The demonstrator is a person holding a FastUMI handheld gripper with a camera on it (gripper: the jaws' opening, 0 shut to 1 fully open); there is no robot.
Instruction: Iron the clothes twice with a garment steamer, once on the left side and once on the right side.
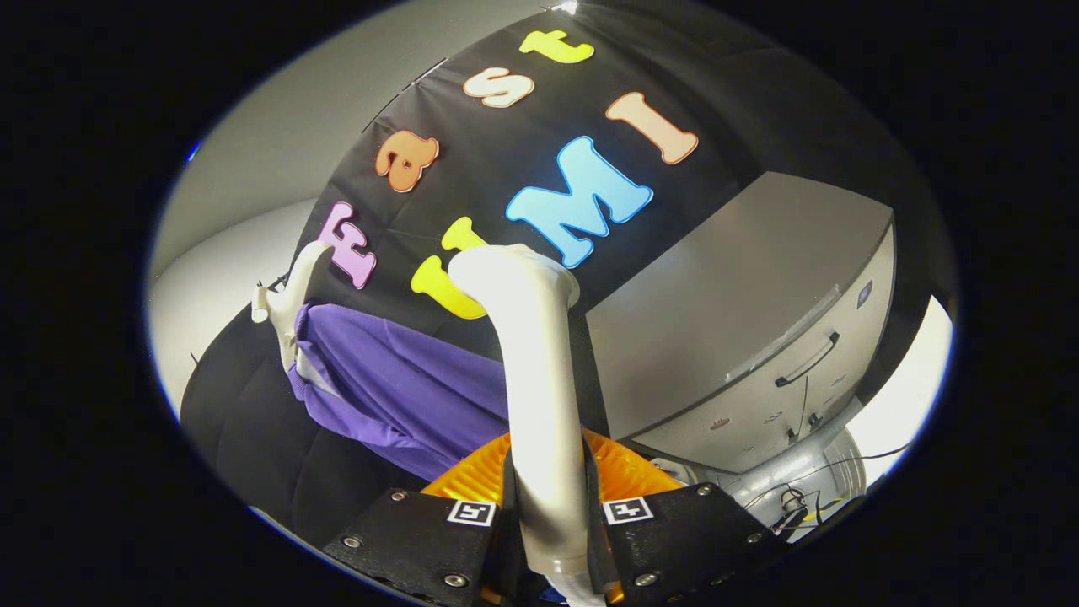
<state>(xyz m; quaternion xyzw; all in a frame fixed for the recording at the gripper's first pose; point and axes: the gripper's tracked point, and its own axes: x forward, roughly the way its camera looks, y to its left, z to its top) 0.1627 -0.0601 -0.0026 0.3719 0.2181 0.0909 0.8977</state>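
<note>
Nearest to us, the claw (552, 514) has both fingers pressed on the handle of the long cream-white plastic garment steamer (531, 371), whose neck rises ahead of the fingers to a rounded head. Beyond it, to the left, the purple knit garment (396, 388) hangs on a white plastic hanger (291, 299) against the booth wall, apart from the steamer head. We judge we are carrying the steamer toward the cloth, a pass not yet begun; next we must bring the head against one side and draw it down. Beside us stands a closed grey metal cabinet with a drawer handle (759, 337); its contents are hidden.
</note>
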